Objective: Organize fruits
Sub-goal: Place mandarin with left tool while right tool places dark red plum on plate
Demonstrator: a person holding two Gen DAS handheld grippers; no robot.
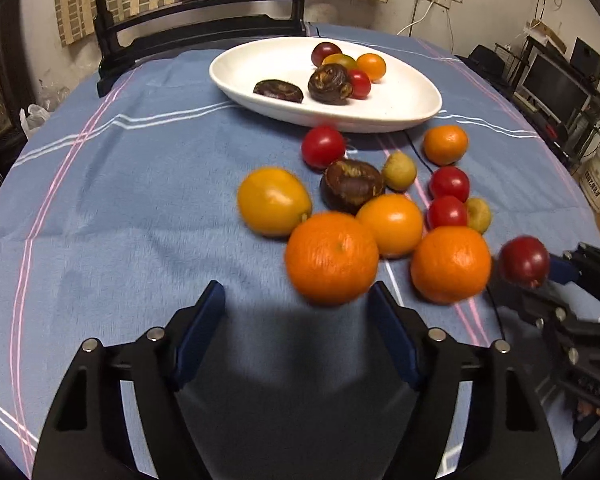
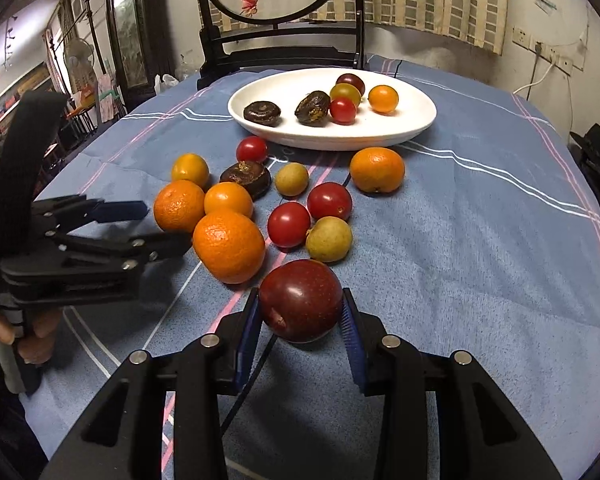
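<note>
Step in hand: the right gripper (image 2: 301, 312) was clamped on a dark red, smooth-skinned round plum (image 2: 300, 306), both blue pads against its sides; judged to be the pick stage of moving one fruit to the dish.

Plum position: between the right gripper's fingers, at their tips. Whether it was lifted or resting on the blue striped tablecloth (image 2: 480, 248) could not be settled, as its underside was hidden.

Left gripper: the left gripper (image 1: 296, 300) stood with fingers spread wide and nothing between them; a large orange mandarin (image 1: 332, 258) lay just ahead of its tips, slightly toward its right finger.

Loose fruit: ahead of both grippers, a cluster of mandarins, red cherry tomatoes (image 2: 289, 224), yellow-green longans (image 2: 329, 239) and a dark brown water chestnut (image 2: 246, 178), several touching.

Destination: the white oval ceramic dish (image 2: 412, 128) lay well beyond the cluster, already holding several small fruits, with bare space at its near right.

Next move, judged: carry the plum high over the cluster to the dish's bare part, then release; a low path risked knocking the longans and tomatoes directly ahead.
</note>
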